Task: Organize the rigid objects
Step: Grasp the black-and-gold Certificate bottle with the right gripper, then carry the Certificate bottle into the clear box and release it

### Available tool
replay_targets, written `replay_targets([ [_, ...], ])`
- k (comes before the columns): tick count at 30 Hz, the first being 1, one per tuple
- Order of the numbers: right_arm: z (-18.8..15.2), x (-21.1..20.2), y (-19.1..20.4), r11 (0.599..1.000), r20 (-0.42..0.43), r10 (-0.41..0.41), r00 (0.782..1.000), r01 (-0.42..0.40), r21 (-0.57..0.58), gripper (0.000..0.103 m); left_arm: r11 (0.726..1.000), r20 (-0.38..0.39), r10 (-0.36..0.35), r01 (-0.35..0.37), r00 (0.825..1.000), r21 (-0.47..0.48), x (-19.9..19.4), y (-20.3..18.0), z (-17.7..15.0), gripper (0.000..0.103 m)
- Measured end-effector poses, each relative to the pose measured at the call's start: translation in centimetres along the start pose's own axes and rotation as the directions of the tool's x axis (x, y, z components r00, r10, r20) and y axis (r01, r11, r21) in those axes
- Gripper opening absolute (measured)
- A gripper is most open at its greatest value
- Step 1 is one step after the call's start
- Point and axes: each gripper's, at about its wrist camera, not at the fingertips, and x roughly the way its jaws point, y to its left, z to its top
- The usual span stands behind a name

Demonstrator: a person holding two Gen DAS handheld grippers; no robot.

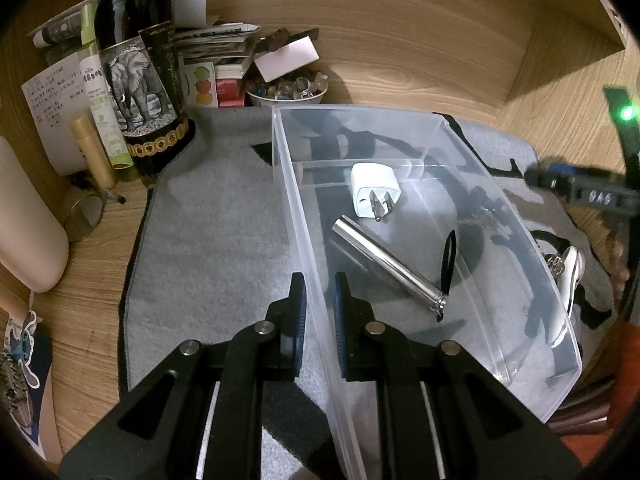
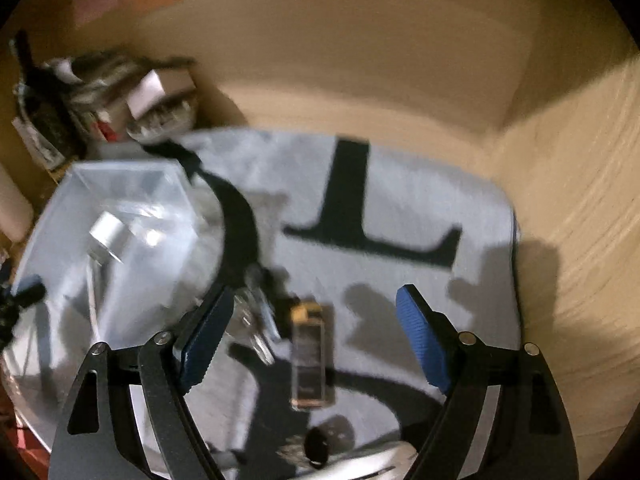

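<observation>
Right wrist view: a small rectangular bottle (image 2: 312, 360) with a gold cap lies flat on the grey mat (image 2: 420, 200), framed between the widely spread fingers of the right hand-held gripper (image 2: 316, 336), neither pad touching it. It looks like glass or hard clear plastic; judged rigid, light, smooth and somewhat slippery, it would best be taken across its two long flat sides near mid-length, away from the cap. Just beside it, to its left, lies a blurred cluster of metal pieces (image 2: 252, 320), perhaps keys; motion blur prevents identification. Left wrist view: the left hand-held gripper (image 1: 320, 320) straddles the near wall of the clear plastic bin (image 1: 460, 128), its jaws drawn close on either side; whether the pads actually press the wall cannot be told. Inside the bin rest a white plug adapter (image 1: 374, 192) and a metal cylinder (image 1: 388, 264) with a black strap, well apart from the wall being straddled. A dark wine bottle (image 1: 140, 80) stands at the worktop's back.
</observation>
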Motion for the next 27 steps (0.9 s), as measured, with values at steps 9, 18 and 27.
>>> replay_targets([
  [9, -3.2, 2.3, -0.7, 1.000, -0.107, 0.031, 0.994, -0.031, -0.001, 0.063, 1.000, -0.009, 0.004, -0.004, 1.000, -0.003, 0.0, -0.1, -0.1, 0.013],
  [18, -4.0, 3.1, -0.3, 1.000, -0.120, 0.022, 0.993, -0.024, -0.014, 0.022, 1.000, -0.009, 0.013, -0.013, 1.000, 0.000, 0.0, -0.2, -0.1, 0.013],
  [27, -3.9, 0.3, -0.3, 0.999, -0.030, 0.044, 0.999, -0.043, 0.011, 0.022, 1.000, -0.009, 0.018, -0.018, 1.000, 0.001, -0.1, -0.2, -0.1, 0.013],
])
